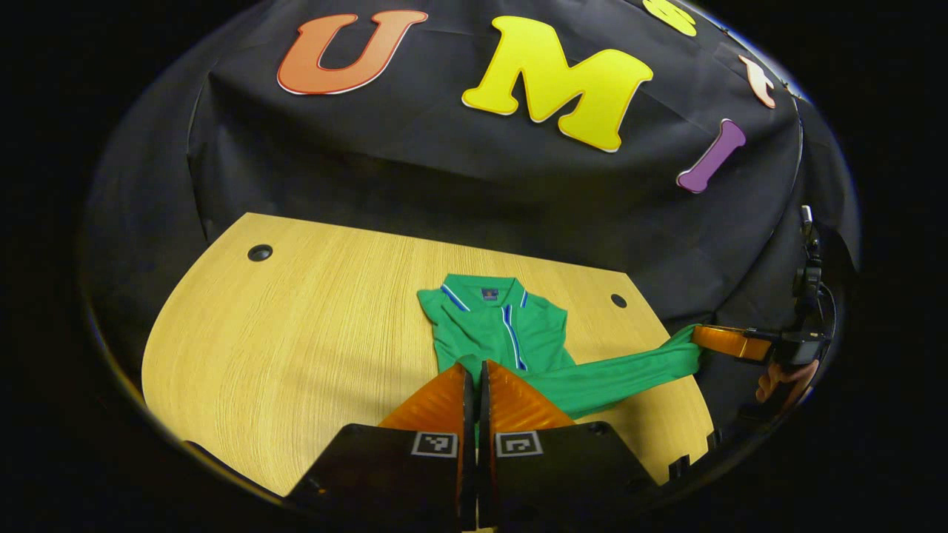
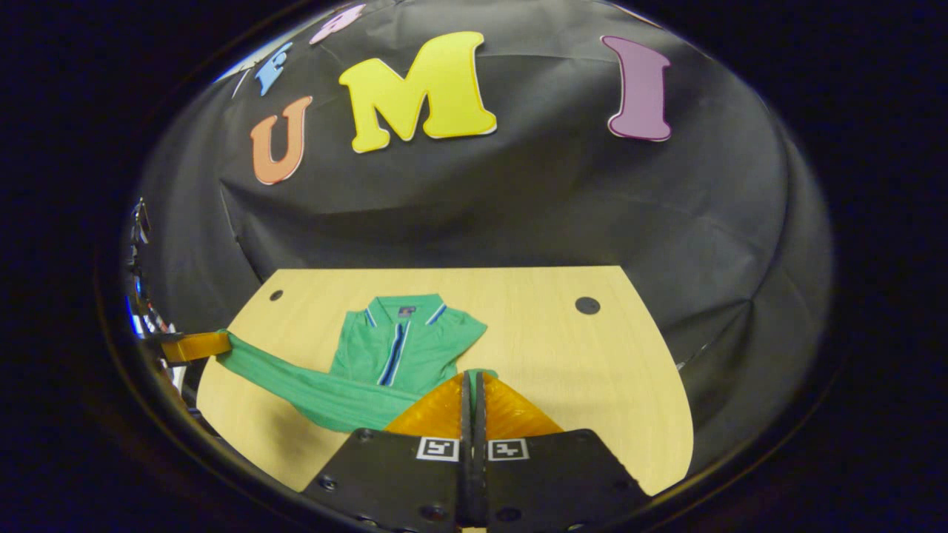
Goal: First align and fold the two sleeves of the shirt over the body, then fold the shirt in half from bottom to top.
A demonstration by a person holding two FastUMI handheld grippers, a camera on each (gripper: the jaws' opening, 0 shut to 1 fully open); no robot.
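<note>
We see the green polo shirt (image 1: 503, 326) (image 2: 400, 344), trimmed in blue and white at collar and placket, lying on the pale wood-grain table (image 1: 296, 333) (image 2: 578, 370) with its collar toward the black cloth wall (image 1: 444, 170) at the back. In the left gripper view, the left gripper (image 1: 475, 370) has its two fingers drawn almost together, leaving only a thin slit, and a bit of green cloth shows pinched at their tips. Those fingers and the block behind them cover the lower body of the shirt, so we cannot tell how the hem lies. From just beside them a long band of green cloth, which looks to us like a sleeve, stretches across the table's near right edge to the right gripper (image 1: 703, 339), which clamps its far end; a hand (image 1: 785, 377) shows below that gripper. In the right gripper view, the right gripper (image 2: 472, 379) is likewise closed to a narrow slit with green cloth at its tips, and it hides the shirt's lower part. The same band runs from beside it to the left gripper (image 2: 218, 344), held at the table's left edge. We count two round dark cable holes (image 1: 260, 252) (image 1: 618, 300) near the table's back corners, both well apart from the shirt and uncovered.
</note>
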